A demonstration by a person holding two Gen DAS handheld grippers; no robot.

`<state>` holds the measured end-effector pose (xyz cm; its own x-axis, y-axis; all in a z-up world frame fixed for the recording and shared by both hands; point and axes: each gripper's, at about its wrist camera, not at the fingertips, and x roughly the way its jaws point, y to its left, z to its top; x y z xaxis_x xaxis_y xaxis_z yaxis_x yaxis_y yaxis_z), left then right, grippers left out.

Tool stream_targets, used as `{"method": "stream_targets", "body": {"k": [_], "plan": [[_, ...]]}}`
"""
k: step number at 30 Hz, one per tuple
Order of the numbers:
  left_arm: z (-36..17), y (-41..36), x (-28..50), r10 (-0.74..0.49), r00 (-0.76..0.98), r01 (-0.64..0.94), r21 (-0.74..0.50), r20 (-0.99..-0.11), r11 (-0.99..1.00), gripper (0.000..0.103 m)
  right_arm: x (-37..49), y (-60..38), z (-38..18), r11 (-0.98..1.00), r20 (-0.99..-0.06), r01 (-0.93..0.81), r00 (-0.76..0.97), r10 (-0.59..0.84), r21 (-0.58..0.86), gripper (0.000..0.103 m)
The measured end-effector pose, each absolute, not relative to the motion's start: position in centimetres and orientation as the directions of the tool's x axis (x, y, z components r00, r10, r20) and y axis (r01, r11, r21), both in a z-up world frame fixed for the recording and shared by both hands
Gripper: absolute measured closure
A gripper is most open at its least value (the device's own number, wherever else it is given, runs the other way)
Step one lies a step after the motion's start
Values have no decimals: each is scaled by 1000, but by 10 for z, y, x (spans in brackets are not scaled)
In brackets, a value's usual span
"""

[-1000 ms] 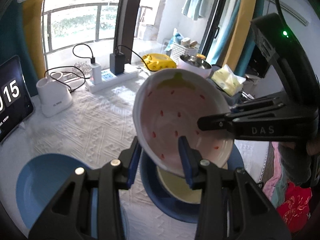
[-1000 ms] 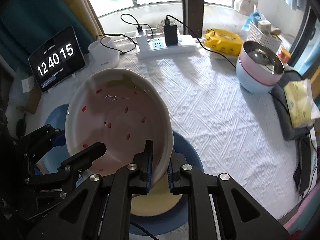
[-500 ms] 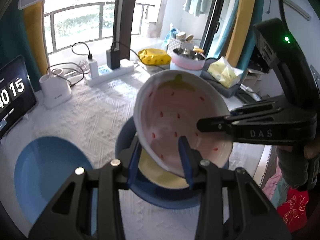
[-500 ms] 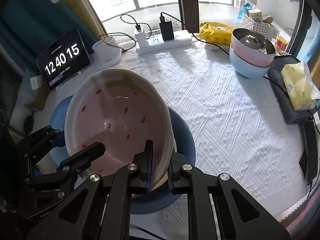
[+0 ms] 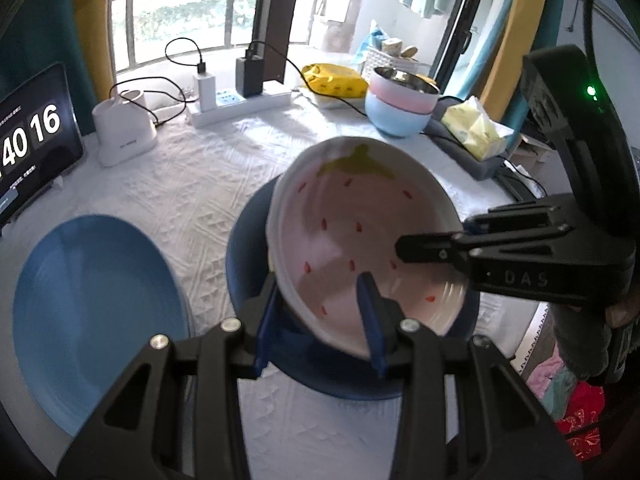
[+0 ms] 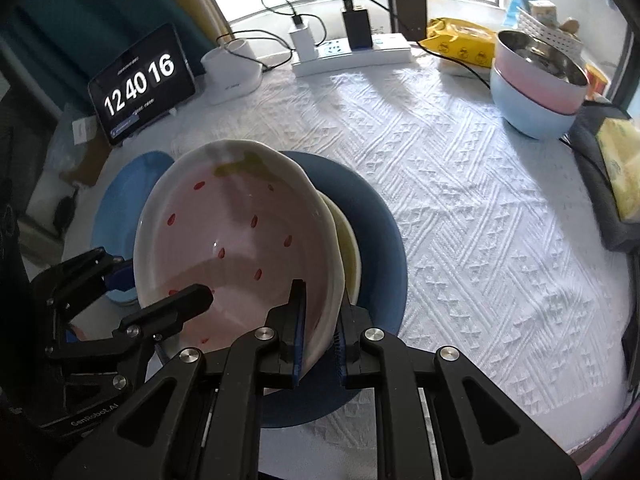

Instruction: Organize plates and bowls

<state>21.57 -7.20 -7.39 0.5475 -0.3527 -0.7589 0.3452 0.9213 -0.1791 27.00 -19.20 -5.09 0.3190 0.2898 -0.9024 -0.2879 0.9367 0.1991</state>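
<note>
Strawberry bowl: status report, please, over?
Both grippers, left and right, shut on the strawberry bowl rim. Bowl tilted above the dark plate with its yellow dish. Nothing in the way.

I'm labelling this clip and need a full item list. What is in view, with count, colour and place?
Strawberry bowl: 1, pink with red seeds, held over the dark blue plate.
Dark blue plate: 1, table centre.
Yellow dish: 1, pale yellow, on the dark blue plate.
Light blue plate: 1, table's left.
Stacked bowls: 2, pink in light blue, far right.
Clock tablet: 1, black, far left.
Power strip: 1, white, by the window.
Yellow packet: 1, beside the strip.
Tissue pack: 1, yellow, right edge.
Left gripper: black, clamping the bowl's rim.
Right gripper: black, clamping the opposite rim.
</note>
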Motion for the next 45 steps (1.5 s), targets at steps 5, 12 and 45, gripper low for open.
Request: {"method": "stream_targets", "body": {"k": [5,12,45], "plan": [[-74,-76,215,-322,560,341,-142,-764,929,64,271,-192,-54,931,-901,-303,314,299,203,89],[-75,-84,208,-267,591,337,-69,-761,939,63,265,-196,-53,927,-895,-306,319,313,215,89],[-60,-79,219,-281,634,330,-77,-720,941,60,266,-216,-36,928,-890,-318,341,301,192,78]]}}
